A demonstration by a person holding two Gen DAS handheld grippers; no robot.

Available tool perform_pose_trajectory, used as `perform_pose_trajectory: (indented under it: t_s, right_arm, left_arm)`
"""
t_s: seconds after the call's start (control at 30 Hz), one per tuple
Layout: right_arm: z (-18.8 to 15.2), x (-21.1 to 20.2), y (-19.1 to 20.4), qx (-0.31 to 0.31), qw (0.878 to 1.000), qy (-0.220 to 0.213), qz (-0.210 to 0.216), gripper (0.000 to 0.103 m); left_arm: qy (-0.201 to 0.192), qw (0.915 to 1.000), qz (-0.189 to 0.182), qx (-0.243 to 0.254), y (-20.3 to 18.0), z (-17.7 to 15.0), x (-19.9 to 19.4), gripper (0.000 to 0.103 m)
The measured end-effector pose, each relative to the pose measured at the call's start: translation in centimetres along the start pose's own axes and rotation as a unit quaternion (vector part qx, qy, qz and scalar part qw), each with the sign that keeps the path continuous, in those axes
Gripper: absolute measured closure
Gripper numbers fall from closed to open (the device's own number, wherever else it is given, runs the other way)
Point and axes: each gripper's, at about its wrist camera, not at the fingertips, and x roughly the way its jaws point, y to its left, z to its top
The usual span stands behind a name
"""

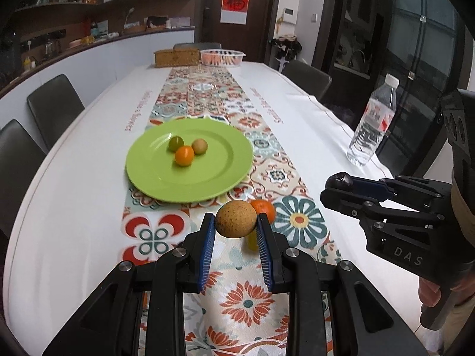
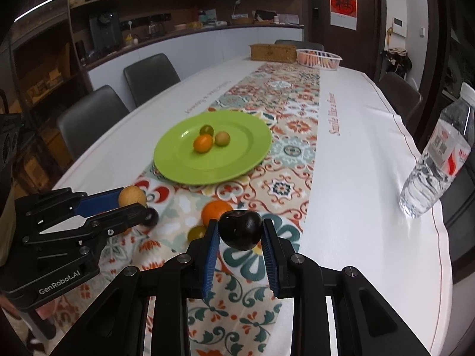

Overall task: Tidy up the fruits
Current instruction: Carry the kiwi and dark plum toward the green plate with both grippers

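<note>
My left gripper is shut on a tan round fruit, held above the table runner; it also shows in the right wrist view. My right gripper is shut on a dark plum, seen from the left wrist view too. A green plate ahead holds a green fruit, an orange one and a brownish one. On the runner lie an orange, a small yellow-green fruit and a dark fruit.
A water bottle stands at the table's right edge. A wicker box and a white basket with fruit sit at the far end. Grey chairs line the left side.
</note>
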Motion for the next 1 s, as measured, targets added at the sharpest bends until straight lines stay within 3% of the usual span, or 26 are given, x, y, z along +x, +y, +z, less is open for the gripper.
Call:
perform_pose_trajectory:
  t_s: [0.53,1.0]
  right_arm:
    - [4.6,0.1,2.7,-0.023,0.999,-0.043,0.017,0.073]
    - [8.3,3.7,3.8,-0.033,0.998,-0.038,0.025,0.073]
  left_arm:
    - [-0.045,0.9986,0.026,0.011,2.6,3.1,-1.8,0.075]
    - [-0.049,0.9982,0.034,0.013,5.8,6.2,0.8,0.075]
